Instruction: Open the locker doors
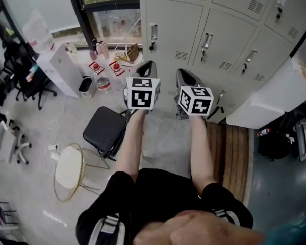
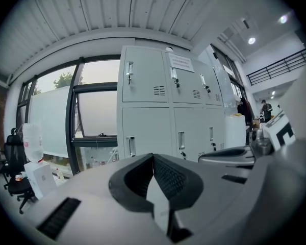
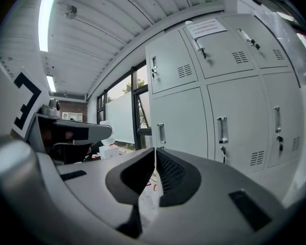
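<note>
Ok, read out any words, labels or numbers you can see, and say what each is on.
White paper notice on an upper grey metal locker door: printed lines, too blurred to read.
Square black-and-white markers on the left tool and right tool: coded patterns, no words.
Red-and-white cards on the floor: too small to read.
No text is legible anywhere.

Tall pale-grey locker bank [image 1: 183, 29]: painted sheet metal, smooth, satin sheen.
Slim silver door handles [image 1: 207, 40]: bright metal, glossy.
White notice sheet [image 2: 179, 63] on upper door: paper, matt.
Left gripper [image 2: 153, 157], right gripper [image 3: 155, 150]: both shells grey moulded plastic, matt, smooth.
Black inner pads [image 2: 169, 178]: ribbed, rubbery look.
Black square chair seat [image 1: 105, 129]: padded, matt.
Round white stool [image 1: 70, 166]: thin gold-coloured wire frame.
Brown slatted board [image 1: 234, 154]: wood, matt.
Grey floor [image 1: 163, 144]: hard, smooth, faint sheen.
</note>
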Action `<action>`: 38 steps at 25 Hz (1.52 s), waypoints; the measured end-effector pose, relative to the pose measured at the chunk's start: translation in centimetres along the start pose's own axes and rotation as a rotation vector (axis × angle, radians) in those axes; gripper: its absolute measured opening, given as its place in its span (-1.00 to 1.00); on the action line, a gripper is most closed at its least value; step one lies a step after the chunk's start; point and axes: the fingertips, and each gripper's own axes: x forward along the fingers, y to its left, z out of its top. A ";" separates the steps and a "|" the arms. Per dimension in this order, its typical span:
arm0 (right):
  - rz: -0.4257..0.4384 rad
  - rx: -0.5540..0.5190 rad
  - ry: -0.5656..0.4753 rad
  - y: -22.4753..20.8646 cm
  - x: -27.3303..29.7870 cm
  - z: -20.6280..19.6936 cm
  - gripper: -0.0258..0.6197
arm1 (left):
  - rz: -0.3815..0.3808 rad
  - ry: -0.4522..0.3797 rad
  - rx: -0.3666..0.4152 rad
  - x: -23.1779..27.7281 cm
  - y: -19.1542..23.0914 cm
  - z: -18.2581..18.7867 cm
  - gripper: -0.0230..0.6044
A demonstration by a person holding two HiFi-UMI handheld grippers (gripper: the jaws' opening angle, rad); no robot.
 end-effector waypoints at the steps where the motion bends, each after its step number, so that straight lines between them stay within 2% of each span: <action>1: 0.007 -0.006 -0.011 0.2 0.8 0.9 -0.90 | 0.003 -0.004 -0.001 0.4 0.8 0.6 -0.90; 7: 0.021 -0.082 -0.070 1.4 5.1 5.7 -0.89 | -0.020 -0.025 -0.002 2.8 4.3 3.5 -0.90; 10: 0.030 -0.118 -0.098 1.9 7.4 9.0 -0.88 | -0.036 -0.061 0.010 3.6 6.0 6.1 -0.90; 12: 0.055 -0.147 -0.119 2.5 8.9 11.3 -0.79 | -0.045 -0.094 0.040 3.8 6.8 8.3 -0.90; 13: 0.070 -0.160 -0.126 2.9 9.7 12.4 -0.66 | -0.049 -0.112 0.062 3.9 7.1 9.5 -0.90; 15: 0.074 -0.185 -0.143 3.3 11.3 14.4 -0.63 | -0.059 -0.141 0.101 4.1 7.7 11.6 -0.90; 20: 0.032 -0.231 -0.199 3.6 14.1 19.2 -0.62 | -0.102 -0.176 0.106 5.2 10.2 14.5 -0.90; 27: -0.039 -0.335 -0.270 4.2 17.4 26.5 -0.63 | -0.165 -0.188 0.135 6.8 13.1 16.0 -0.90; 31: -0.095 -0.383 -0.291 4.1 19.5 30.5 -0.63 | -0.207 -0.195 0.116 7.9 14.2 16.6 -0.90; 38: -0.162 -0.381 -0.337 3.6 21.0 35.3 -0.63 | -0.269 -0.206 0.118 9.5 14.1 17.9 -0.90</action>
